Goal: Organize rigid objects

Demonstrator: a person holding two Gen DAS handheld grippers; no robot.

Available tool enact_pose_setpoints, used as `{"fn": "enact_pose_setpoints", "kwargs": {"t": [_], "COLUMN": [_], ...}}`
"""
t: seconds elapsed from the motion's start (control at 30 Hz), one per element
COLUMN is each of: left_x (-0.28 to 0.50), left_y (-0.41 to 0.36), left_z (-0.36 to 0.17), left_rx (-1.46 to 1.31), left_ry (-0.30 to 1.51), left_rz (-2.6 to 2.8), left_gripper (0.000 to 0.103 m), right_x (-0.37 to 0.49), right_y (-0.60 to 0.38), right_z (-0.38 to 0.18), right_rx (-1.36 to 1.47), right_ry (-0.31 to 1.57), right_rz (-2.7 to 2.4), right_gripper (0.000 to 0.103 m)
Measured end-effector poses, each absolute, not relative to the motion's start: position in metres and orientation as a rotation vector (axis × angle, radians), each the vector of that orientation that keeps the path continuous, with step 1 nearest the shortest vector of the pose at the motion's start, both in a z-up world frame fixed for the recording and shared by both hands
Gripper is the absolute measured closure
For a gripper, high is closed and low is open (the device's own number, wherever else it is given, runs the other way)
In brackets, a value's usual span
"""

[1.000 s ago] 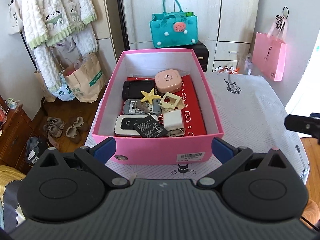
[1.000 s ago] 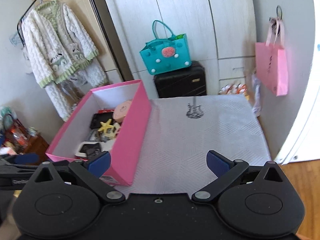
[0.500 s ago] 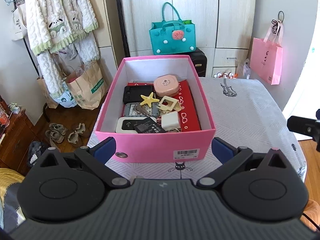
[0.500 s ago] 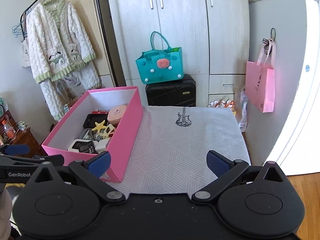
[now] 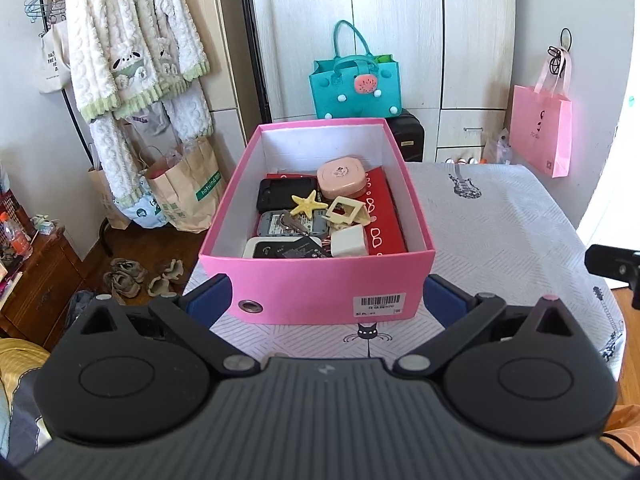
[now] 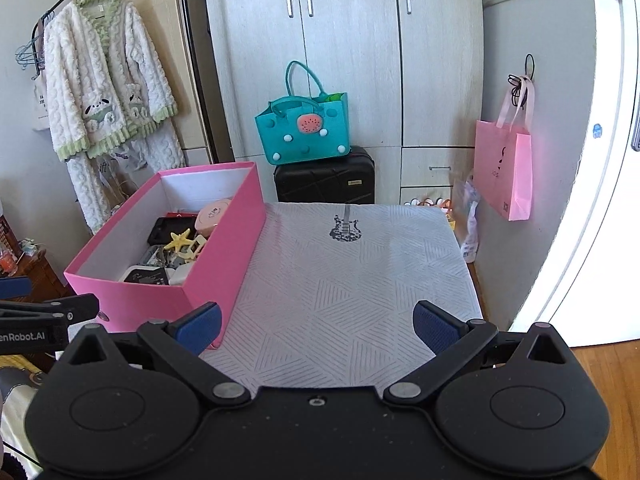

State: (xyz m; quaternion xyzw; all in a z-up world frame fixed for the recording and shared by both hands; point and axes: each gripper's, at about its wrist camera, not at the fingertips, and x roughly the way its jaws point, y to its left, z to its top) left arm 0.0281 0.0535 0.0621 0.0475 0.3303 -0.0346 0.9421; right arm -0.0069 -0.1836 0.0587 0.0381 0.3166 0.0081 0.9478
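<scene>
The pink box (image 5: 320, 284) sits dead ahead of the left claw (image 5: 326, 300), its long axis running away along the claw's line, so the left hand is plainly the nearer one. Both claws gape, holding nothing. From the right claw (image 6: 318, 326) the box lies off to the left on the worktop (image 6: 360, 272). The left view looks down on the starfish (image 5: 309, 203), pink case (image 5: 341, 176) and white charger (image 5: 349, 241); the right view shows the worktop's bare stretch instead
</scene>
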Motion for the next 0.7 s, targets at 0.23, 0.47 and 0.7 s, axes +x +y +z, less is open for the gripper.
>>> {"fn": "enact_pose_setpoints", "kwargs": {"t": [0.23,0.47,0.7], "left_x": [0.026,0.025,0.026], "left_y": [0.045,0.043,0.043], "left_z": [0.052,0.049,0.048], "left_rx": [0.113,0.131,0.157], "left_ry": [0.679,0.677,0.667], "left_rz": [-0.098,-0.092,-0.081], "left_gripper": [0.0,0.0,0.0], "right_x": [-0.012,-0.016,-0.014], "right_y": [-0.188,-0.186,-0.184], "right_z": [0.051,0.051,0.052], "right_rx": [0.099,0.099,0.093], "right_ry": [0.644,0.636,0.637], "right_rz": [0.009,0.012,0.017], "right_gripper": [0.0,0.0,0.0]}}
